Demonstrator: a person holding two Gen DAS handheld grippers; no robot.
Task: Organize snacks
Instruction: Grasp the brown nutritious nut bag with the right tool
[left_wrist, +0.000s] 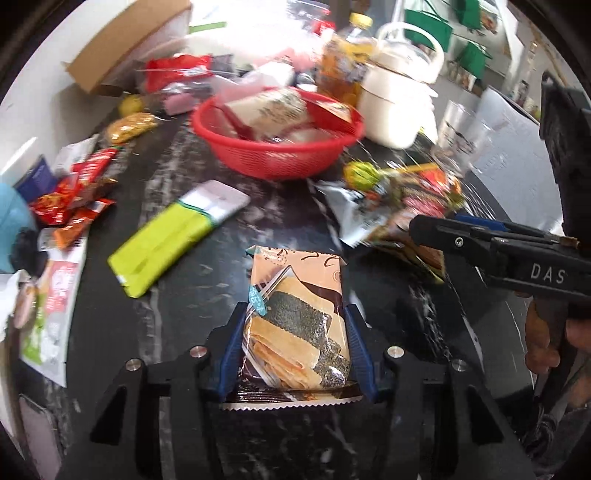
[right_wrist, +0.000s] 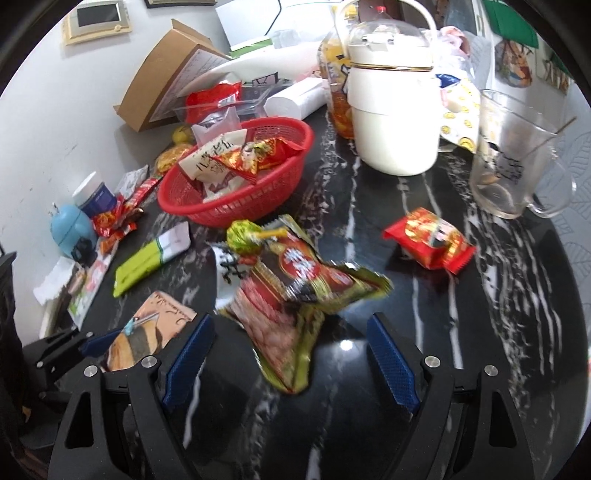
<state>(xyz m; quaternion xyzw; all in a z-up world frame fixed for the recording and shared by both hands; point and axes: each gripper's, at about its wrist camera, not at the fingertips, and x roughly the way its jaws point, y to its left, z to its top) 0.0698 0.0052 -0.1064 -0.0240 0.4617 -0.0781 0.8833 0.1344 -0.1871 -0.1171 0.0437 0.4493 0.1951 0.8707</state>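
- The left tongs (left_wrist: 295, 343) pinch a tan seaweed-cracker packet (left_wrist: 295, 317) between their blue pads, which press on both of its long edges; the packet's zigzag end points back toward the camera.
- The right tongs (right_wrist: 291, 354) stand spread wide, their pads touching nothing, over the near tail of a crumpled red-and-green snack bag (right_wrist: 295, 291) lying on the black marbled desk (right_wrist: 498, 295).
- The red basket (right_wrist: 236, 177) serves as landmark: it sits toward the back of the desk and holds a white packet and red-and-gold wrapped sweets.
- The crumpled snack bag lies just in front of the basket, with a green-and-yellow lollipop (right_wrist: 242, 236) beside its far end.
- A lime-green packet (left_wrist: 173, 236) lies in front of the basket and to its left; the held cracker packet is nearer to the camera than that.
- A red wrapped sweet (right_wrist: 430, 240) lies alone, well to the right of the basket.
- A white pot with a handle (right_wrist: 395, 110) stands just right of the basket, and a clear glass jug (right_wrist: 517, 155) farther right.
- Loose red wrappers (left_wrist: 70, 195) lie to the basket's left.
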